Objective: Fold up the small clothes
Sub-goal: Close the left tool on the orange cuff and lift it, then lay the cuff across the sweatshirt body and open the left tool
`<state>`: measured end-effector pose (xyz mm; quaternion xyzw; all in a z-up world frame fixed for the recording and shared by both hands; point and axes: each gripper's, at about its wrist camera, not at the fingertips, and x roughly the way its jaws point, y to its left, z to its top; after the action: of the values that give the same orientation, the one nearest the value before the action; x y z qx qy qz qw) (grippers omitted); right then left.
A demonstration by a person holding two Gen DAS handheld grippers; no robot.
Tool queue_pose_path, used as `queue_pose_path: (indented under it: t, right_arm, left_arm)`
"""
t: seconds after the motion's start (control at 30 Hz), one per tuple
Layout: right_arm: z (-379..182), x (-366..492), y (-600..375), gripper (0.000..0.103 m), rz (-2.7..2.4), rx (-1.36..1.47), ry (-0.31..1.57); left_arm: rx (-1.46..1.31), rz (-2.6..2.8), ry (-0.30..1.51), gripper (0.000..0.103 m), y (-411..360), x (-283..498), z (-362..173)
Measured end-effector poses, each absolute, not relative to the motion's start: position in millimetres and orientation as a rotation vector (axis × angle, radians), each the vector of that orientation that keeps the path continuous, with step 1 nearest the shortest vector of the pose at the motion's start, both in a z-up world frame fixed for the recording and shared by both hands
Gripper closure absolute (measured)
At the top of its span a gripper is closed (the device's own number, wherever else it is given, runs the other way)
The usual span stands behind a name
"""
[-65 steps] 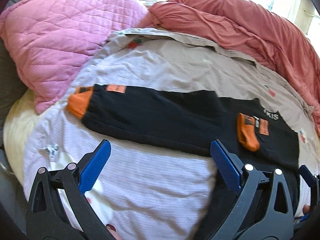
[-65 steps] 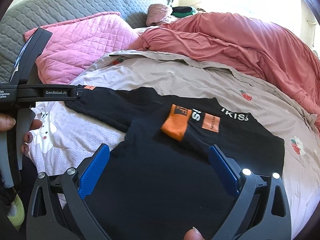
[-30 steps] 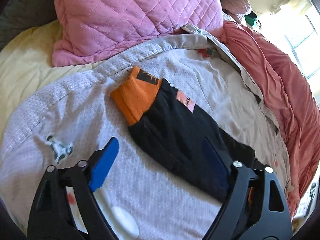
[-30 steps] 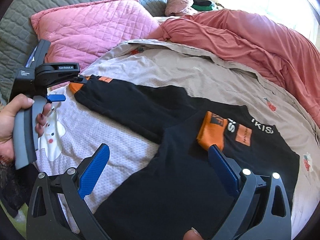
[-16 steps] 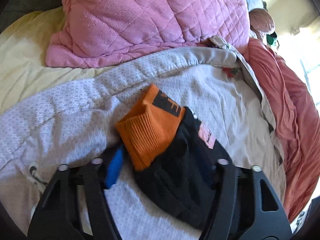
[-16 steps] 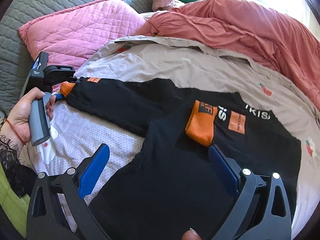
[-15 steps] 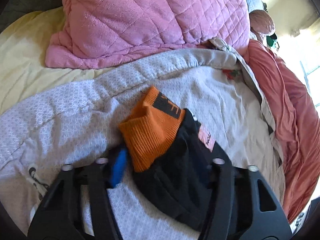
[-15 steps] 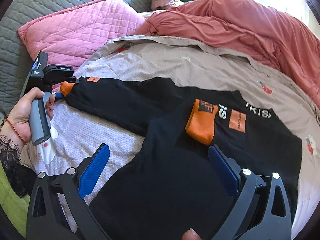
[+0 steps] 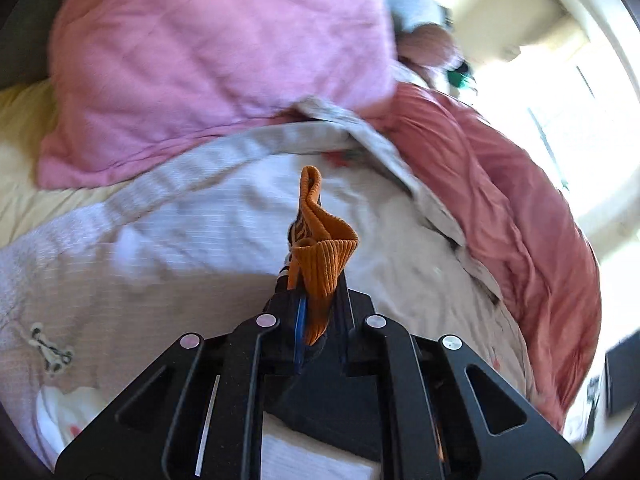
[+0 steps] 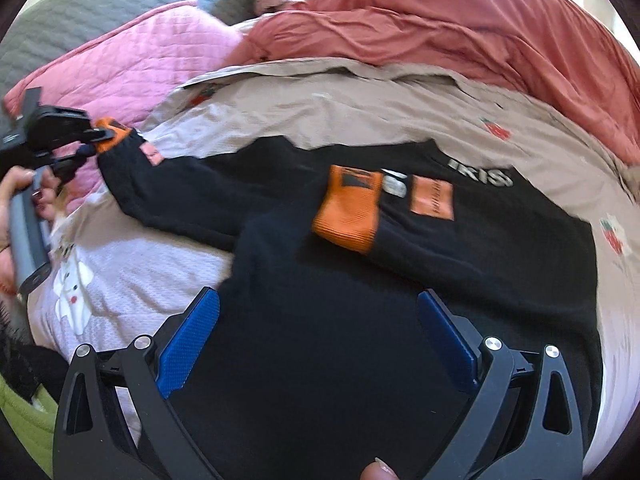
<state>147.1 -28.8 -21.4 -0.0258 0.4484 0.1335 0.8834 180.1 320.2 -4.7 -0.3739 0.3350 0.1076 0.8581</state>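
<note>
Since the frame a second before, the left gripper (image 9: 310, 304) had been brought onto the orange cuff (image 9: 320, 248) of the black sweater (image 10: 360, 320), its jaws had just been closing, and the cuff had been lifted off the bedspread (image 9: 160, 248). Its blue pads were seen pressed together on the ribbed cuff, which was bunched upright ahead of the fingertips. Beyond it lay the pink quilted pillow (image 9: 200, 60), and to its right the salmon duvet (image 9: 520, 208).

From the right wrist view, the right gripper (image 10: 316, 344) was held with its jaws wide apart and nothing between the pads, above the sweater's body. Ahead of it, the other orange cuff (image 10: 348, 212) was lying folded across the chest. Far to its left, the raised sleeve was pinched by the left gripper, held in a hand (image 10: 16, 200).
</note>
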Motion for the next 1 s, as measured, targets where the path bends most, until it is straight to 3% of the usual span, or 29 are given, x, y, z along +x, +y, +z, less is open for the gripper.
queue_pose_path:
  t: [0.27,0.8,1.0]
  right_arm:
    - [-24.3,151.7,-85.2,0.005,0.133,0.007,0.97]
    - [-28.6,144.3,-148.9,0.005,-0.005,0.109,1.0]
    - [-31.5,146.7,-150.7,0.005,-0.023,0.107,1.006]
  left_arm:
    - [-0.542,-0.019,0.729,0.098,219.1,191.7,17.0]
    - [-0.249,-0.381,0.932,0.097,72.9,188.6,-25.8]
    - [-0.209,-0.477,1.035,0.087,43.8,186.9,-51.5]
